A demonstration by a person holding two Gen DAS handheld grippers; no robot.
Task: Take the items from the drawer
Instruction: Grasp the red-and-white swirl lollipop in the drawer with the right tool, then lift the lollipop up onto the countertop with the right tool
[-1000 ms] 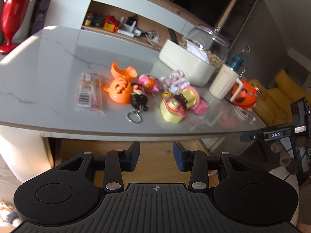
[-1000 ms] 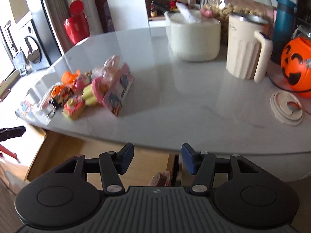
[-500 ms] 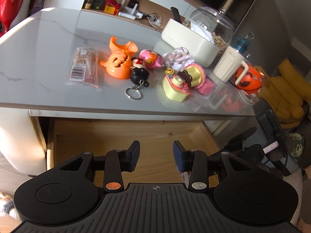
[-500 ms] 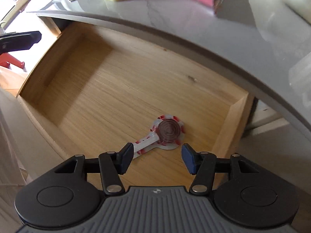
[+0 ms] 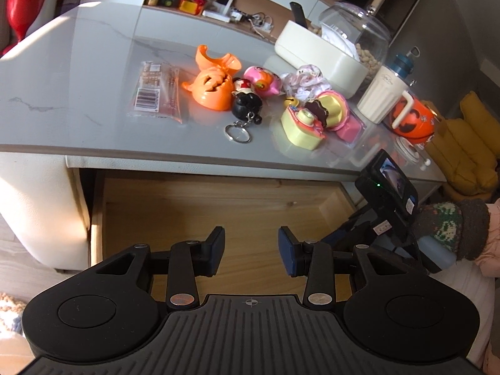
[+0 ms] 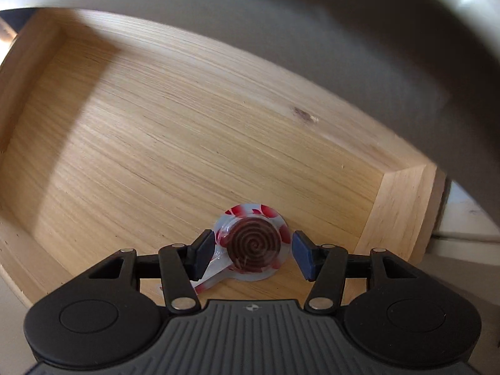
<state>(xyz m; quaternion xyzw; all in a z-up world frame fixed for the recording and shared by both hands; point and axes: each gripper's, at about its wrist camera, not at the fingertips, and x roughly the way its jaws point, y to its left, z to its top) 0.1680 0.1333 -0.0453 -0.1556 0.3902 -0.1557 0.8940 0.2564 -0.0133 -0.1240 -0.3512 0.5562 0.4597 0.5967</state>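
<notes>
A wrapped brown spiral lollipop (image 6: 253, 245) with a red-and-white wrapper lies on the floor of the open wooden drawer (image 6: 156, 118). My right gripper (image 6: 250, 254) points down into the drawer, open, its pads on either side of the lollipop head without pressing on it. In the left wrist view the drawer (image 5: 218, 206) shows pulled out under the grey tabletop (image 5: 78, 93). My left gripper (image 5: 251, 250) hovers above the drawer's front, open, with nothing between its fingers. The right gripper's body and a gloved hand (image 5: 450, 228) show at the drawer's right end.
On the tabletop lie an orange pumpkin toy (image 5: 211, 86), a black figure keychain (image 5: 245, 107), a pink toy (image 5: 262, 81), a yellow toy (image 5: 303, 123) and a snack packet (image 5: 157, 89). Behind stand a cream box (image 5: 318, 57), a cream mug (image 5: 382, 93) and an orange pumpkin bucket (image 5: 412, 118).
My right gripper has tipped down from the tabletop and sunk into the drawer until its fingers flank the lollipop. The left gripper has tilted down slightly, showing more of the drawer.
</notes>
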